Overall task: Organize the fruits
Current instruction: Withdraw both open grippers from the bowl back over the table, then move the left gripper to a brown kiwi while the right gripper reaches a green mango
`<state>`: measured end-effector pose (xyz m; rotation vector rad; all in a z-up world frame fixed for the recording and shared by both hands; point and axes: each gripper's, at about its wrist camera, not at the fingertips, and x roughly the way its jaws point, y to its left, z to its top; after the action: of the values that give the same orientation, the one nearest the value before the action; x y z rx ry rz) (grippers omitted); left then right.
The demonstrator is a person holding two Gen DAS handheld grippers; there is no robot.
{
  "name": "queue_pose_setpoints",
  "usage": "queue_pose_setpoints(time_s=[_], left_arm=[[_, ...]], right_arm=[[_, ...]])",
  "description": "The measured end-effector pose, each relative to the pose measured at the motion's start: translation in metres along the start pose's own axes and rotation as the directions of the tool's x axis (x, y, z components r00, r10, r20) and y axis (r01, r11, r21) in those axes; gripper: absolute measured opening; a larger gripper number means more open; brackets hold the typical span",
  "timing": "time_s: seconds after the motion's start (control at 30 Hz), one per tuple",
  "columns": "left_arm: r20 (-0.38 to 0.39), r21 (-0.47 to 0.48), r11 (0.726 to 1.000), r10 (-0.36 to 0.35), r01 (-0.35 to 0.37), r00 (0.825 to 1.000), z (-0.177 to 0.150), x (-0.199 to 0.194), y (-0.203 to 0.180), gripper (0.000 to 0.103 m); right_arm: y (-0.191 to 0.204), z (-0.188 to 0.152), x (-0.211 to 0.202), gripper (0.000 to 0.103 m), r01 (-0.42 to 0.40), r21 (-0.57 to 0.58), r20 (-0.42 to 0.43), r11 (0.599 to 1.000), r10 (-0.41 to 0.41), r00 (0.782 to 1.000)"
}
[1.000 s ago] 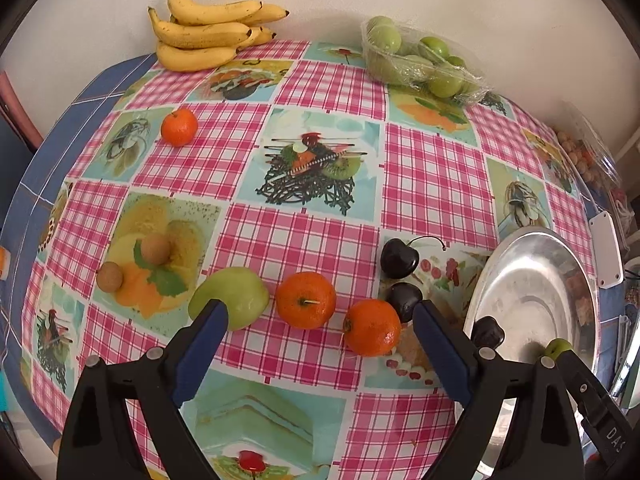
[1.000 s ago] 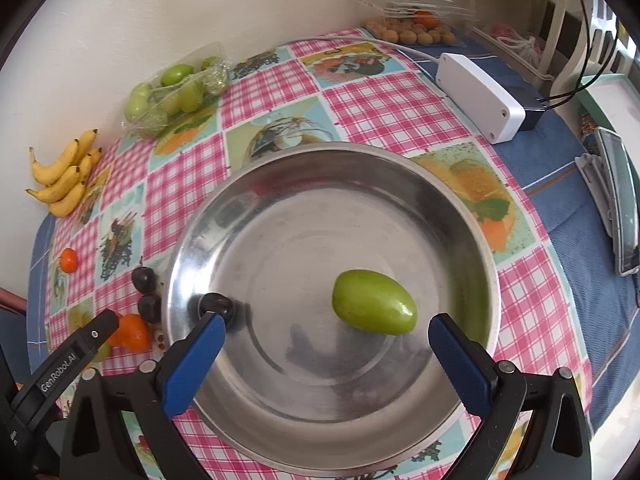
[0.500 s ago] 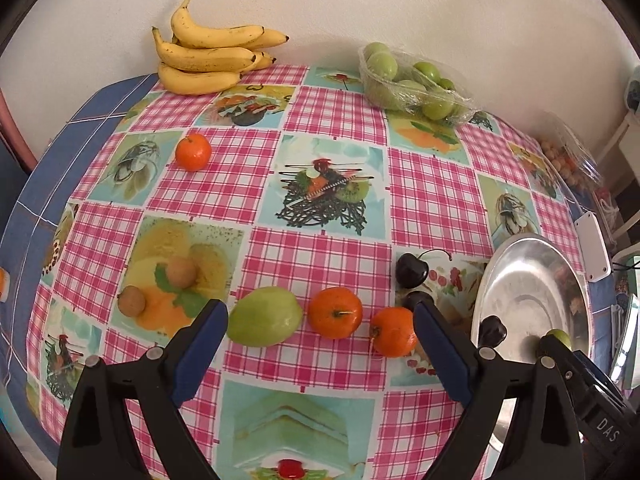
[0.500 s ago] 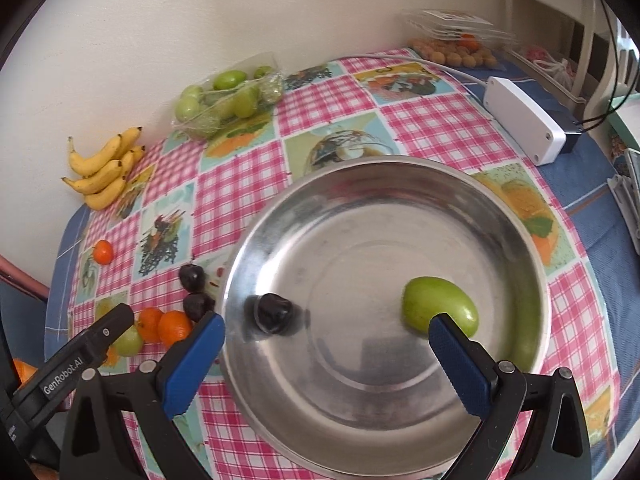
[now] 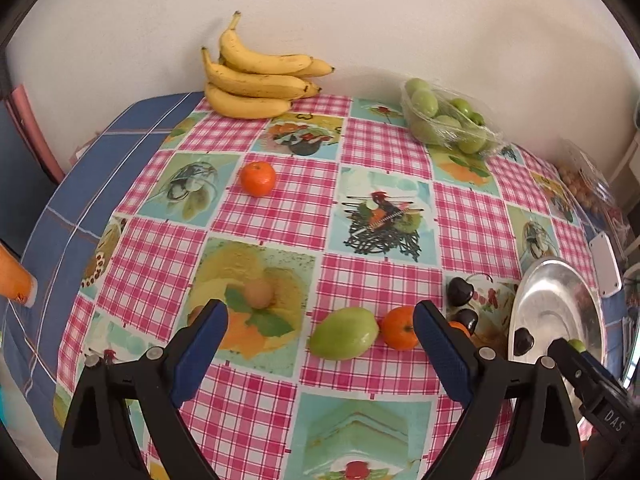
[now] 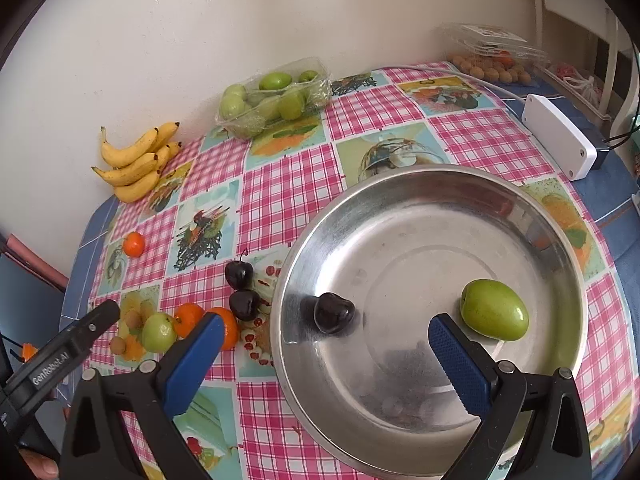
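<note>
My left gripper (image 5: pixel 320 320) hangs open and empty above the checked tablecloth (image 5: pixel 280 208). Just beyond its fingers lie a green fruit (image 5: pixel 344 338) and an orange (image 5: pixel 400 332); a second orange (image 5: pixel 458 326) peeks from behind the right finger. Two dark cherries (image 5: pixel 460 290) rest near the steel bowl (image 5: pixel 556 292). My right gripper (image 6: pixel 324 332) is open over the steel bowl (image 6: pixel 440 170), holding nothing. Inside the bowl are a dark cherry (image 6: pixel 334 312) and a green fruit (image 6: pixel 494 314). The left gripper's body (image 6: pixel 68 354) shows at the lower left of the right wrist view.
Bananas (image 5: pixel 256 80) and a wrapped tray of green fruits (image 5: pixel 448 120) sit against the back wall. A lone orange (image 5: pixel 258 178) and two small brown fruits (image 5: pixel 258 294) lie on the left. A white box (image 6: pixel 558 142) and a clear punnet (image 6: pixel 492 56) stand at the far right.
Both grippers have drawn back and leftward, the left one also rising, so the fruits and the bowl have slid right in their views. Both stay open; no fruit has moved.
</note>
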<state>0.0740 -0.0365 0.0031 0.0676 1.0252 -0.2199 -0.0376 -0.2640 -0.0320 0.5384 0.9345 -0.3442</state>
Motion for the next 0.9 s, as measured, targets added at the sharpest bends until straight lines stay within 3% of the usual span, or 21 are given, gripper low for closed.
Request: queue_pose_setpoints(time_s=[0.2,0.5,0.9], left_arm=[[0.011,-0.060,0.998,0.004,-0.003,1.000,0.004,-0.002,0.023,0.094],[-0.009,-0.152,0.988,0.007,-0.009,1.000,0.006,0.003,0.063,0.094],[-0.028,-0.253,0.966,0.041,-0.047,0.999,0.007,0.009,0.118,0.094]], right_arm=[[0.018,-0.001,0.004,0.103,0.011,-0.067,-0.016,0.998,-0.012,1.000],[0.068,-0.001,0.010,0.103,0.029,-0.208,0.039,0.978,-0.022,0.999],[0.141,-0.015,0.024,0.103,-0.093,-0.318,0.008,0.943,0.101,0.995]])
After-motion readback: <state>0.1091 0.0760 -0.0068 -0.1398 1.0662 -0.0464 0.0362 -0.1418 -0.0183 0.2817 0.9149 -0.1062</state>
